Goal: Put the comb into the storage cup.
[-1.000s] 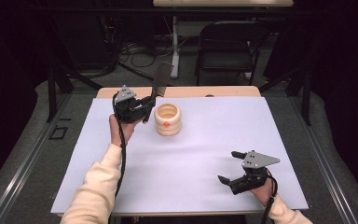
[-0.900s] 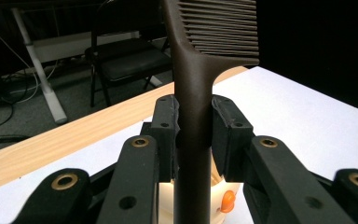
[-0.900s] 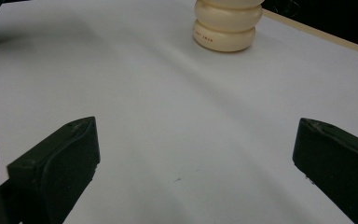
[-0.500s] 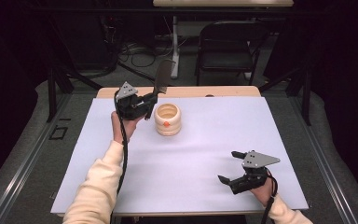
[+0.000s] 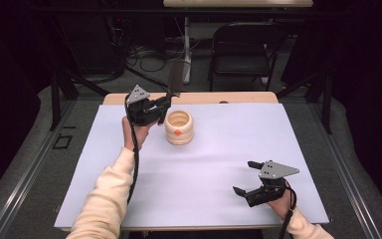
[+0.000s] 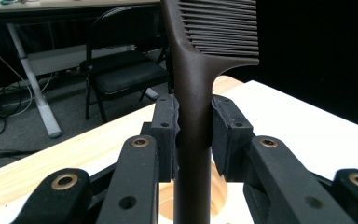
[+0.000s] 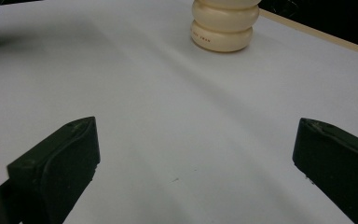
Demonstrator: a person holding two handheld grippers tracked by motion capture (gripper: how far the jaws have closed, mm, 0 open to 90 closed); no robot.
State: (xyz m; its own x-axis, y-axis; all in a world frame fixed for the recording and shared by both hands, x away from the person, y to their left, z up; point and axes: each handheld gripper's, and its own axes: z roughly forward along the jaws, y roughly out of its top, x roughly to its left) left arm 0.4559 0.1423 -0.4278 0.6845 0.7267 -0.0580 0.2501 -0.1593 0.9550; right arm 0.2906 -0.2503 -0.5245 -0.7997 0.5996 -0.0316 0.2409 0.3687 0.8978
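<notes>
A dark brown comb [image 5: 174,79] stands nearly upright, and my left gripper [image 5: 164,110] is shut on its handle just left of a cream ribbed holder [image 5: 179,127]. In the left gripper view both pads press the comb's handle [image 6: 192,140], its teeth [image 6: 223,28] point right at the top, and the holder's open mouth [image 6: 219,196] lies below. My right gripper [image 5: 245,178] rests low over the white mat near the front right, jaws wide apart with nothing between them. The holder [image 7: 222,24] stands far ahead in the right gripper view.
A white mat [image 5: 219,149] covers most of the wooden table [image 5: 238,98]. Behind the table stand a dark folding chair [image 5: 241,50] and a desk leg with cables on the floor. Metal rails run along both sides.
The left gripper with the comb has shifted slightly toward the holder. The right gripper has not moved.
</notes>
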